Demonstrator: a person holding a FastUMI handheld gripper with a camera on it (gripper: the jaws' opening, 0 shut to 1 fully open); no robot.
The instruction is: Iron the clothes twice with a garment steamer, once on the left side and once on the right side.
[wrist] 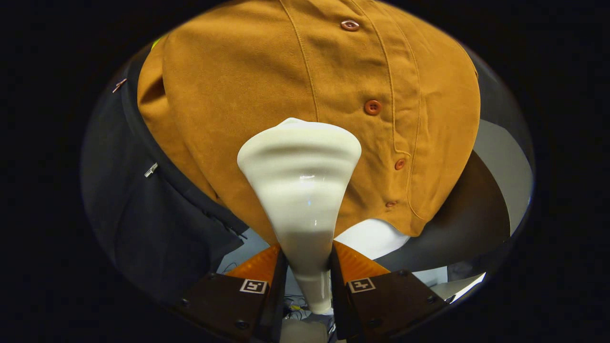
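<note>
My claw (307, 271) is closed narrow around the garment steamer (300, 190), one finger pressing on each side of its slim neck. From that pinch the white, glossy body widens forward into a broad cone, and its wide head ends against the cloth just ahead of me. Below the fingers the thin end of the steamer runs back toward me between them.

The shirt (286, 81) hangs straight ahead, beyond the steamer's head, an ochre-brown garment with a stitched placket running down it. The placket lies a little to the right of the steamer, and along it I see a row of buttons (372, 107); the nearest sit just right of the head, the furthest high above it. The steamer's head rests on the panel left of the placket, near the lower part of the shirt. The hem curves around below, just beyond my right finger, and something white (374, 236) shows beneath it.

To the left of the shirt, touching its edge, hangs a dark garment (157, 224) with a small metal zip pull (151, 169). Right of the shirt, beyond my right finger, there is a dark curved shape (467, 224) and pale wall (505, 171) behind.
</note>
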